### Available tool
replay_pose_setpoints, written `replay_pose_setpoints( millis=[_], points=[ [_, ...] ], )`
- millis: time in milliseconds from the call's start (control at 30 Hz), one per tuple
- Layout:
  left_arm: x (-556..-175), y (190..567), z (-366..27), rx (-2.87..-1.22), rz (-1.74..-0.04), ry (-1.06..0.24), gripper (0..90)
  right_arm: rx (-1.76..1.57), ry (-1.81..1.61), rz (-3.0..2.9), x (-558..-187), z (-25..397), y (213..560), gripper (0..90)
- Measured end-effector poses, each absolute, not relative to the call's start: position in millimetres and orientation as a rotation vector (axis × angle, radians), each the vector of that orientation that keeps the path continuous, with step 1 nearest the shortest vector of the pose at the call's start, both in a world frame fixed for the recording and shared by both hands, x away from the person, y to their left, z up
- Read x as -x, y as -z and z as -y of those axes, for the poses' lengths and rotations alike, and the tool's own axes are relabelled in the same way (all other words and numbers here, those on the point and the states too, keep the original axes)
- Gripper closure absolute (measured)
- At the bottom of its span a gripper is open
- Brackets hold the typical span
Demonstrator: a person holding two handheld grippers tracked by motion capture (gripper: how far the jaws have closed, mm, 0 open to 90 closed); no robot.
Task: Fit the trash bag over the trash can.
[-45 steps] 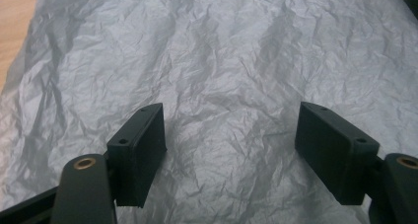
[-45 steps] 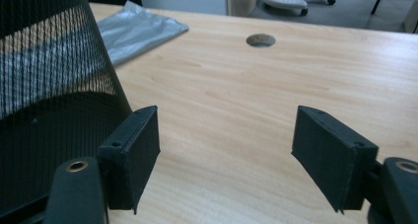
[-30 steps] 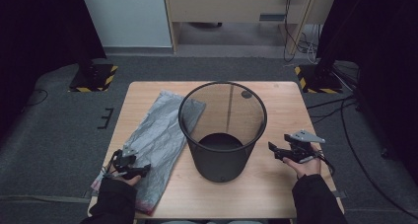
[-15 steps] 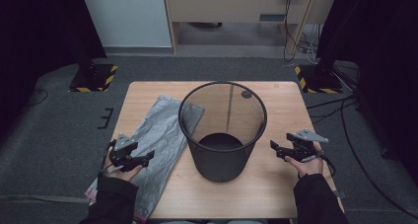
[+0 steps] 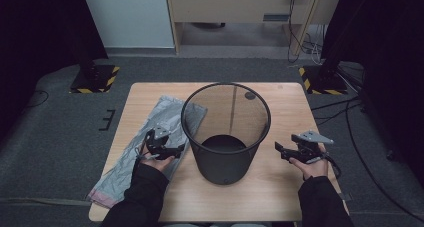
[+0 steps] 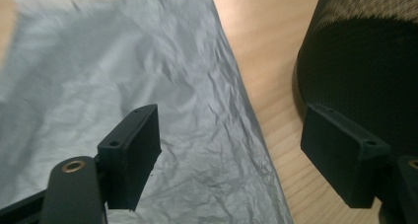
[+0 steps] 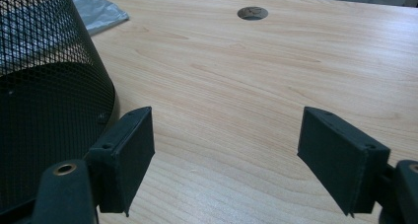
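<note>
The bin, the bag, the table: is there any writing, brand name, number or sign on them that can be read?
None can be read.
The black mesh bin: no label seen.
The grey plastic bag: plain, crinkled, no print.
The wooden table: bare wood grain and one round cable hole.
The yellow-and-black hazard stripes on the floor stands bear no words.

Black wire-mesh bin [image 5: 226, 132], crinkled plastic bag [image 6: 123, 86]

A mesh bin [image 5: 226, 132] is standing mid-counter [image 5: 280, 197], a flat plastic bag [image 5: 145, 147] is lying to its left under the left claw [image 5: 181, 149], and the right claw [image 5: 278, 150] is hovering to its right.
</note>
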State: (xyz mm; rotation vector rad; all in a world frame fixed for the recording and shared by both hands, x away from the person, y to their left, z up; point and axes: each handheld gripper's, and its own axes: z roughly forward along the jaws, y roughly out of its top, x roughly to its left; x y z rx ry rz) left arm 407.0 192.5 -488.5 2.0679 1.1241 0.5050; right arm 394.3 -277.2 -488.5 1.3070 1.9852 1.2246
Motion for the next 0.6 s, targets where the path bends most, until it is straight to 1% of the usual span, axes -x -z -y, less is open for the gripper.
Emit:
replay_pose_setpoints(
  millis=[167,333,367,400,467,600],
  points=[
    [-418,501,-184,-2.138,-1.142,-0.501,23.9,-1.304,-1.209,-2.001,-397,276,491,20.9],
    [-427,515,-179,-2.157,-1.179,-0.493,26.2,-1.301,-1.197,-2.018,-398,275,492,20.7],
    [-429,521,-178,-2.139,-1.199,-0.492,27.0,-1.300,-1.196,-2.021,-398,275,493,20.6],
    [-430,523,-178,-2.164,-1.196,-0.484,27.6,-1.296,-1.187,-2.026,-399,275,493,20.5],
    [-432,526,-179,-2.144,-1.199,-0.480,27.5,-1.305,-1.193,-2.023,-399,275,494,20.4],
    [-433,526,-182,-2.133,-1.195,-0.487,33.4,-1.305,-1.187,-2.029,-401,276,495,20.5]
  ],
)
